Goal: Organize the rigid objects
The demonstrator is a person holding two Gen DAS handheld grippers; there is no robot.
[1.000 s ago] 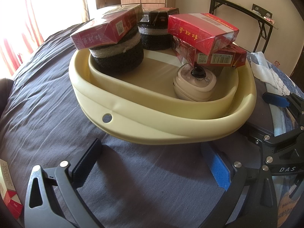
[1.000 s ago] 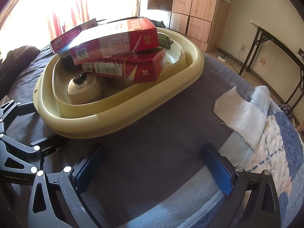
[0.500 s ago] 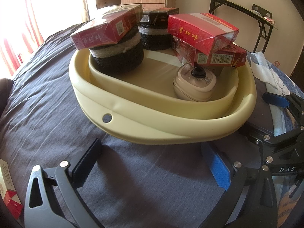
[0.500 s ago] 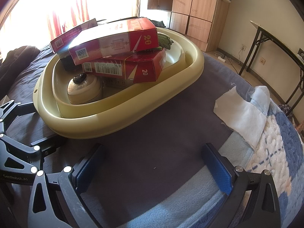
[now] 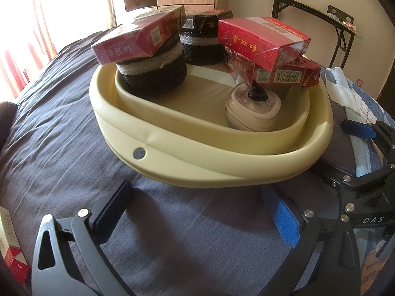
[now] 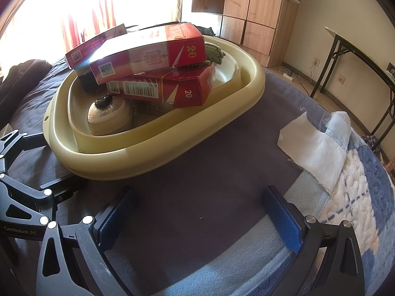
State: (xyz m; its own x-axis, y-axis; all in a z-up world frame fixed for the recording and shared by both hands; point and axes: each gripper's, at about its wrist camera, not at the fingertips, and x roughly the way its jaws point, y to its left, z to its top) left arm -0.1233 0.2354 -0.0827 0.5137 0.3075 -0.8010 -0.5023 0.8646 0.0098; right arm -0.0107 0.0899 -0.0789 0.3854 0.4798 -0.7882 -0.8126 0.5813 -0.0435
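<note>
Much of the load in the pale yellow oval plastic basin [image 5: 172, 148] overlaps itself. Three red rectangular cartons show: one red carton [image 5: 138, 39] lies across the nearer black foam roll with a grey band [image 5: 153, 74], and two stacked red cartons [image 6: 153, 56] on the other side tilt over a cream rounded plastic case with a black knob [image 5: 254, 108], hiding what props them (a pale box edge shows beneath in the right wrist view). A second black foam roll [image 5: 201, 49] stands behind, carrying a dark box [image 5: 209, 21] whose print is unreadable. A further red and white pack [image 5: 11, 249] is cut off at the left wrist frame's edge.

The basin sits on a dark grey bedsheet [image 5: 61, 148]. The left gripper [image 5: 197, 217] and right gripper [image 6: 197, 214] both rest spread wide and empty, just short of the basin's rim.
</note>
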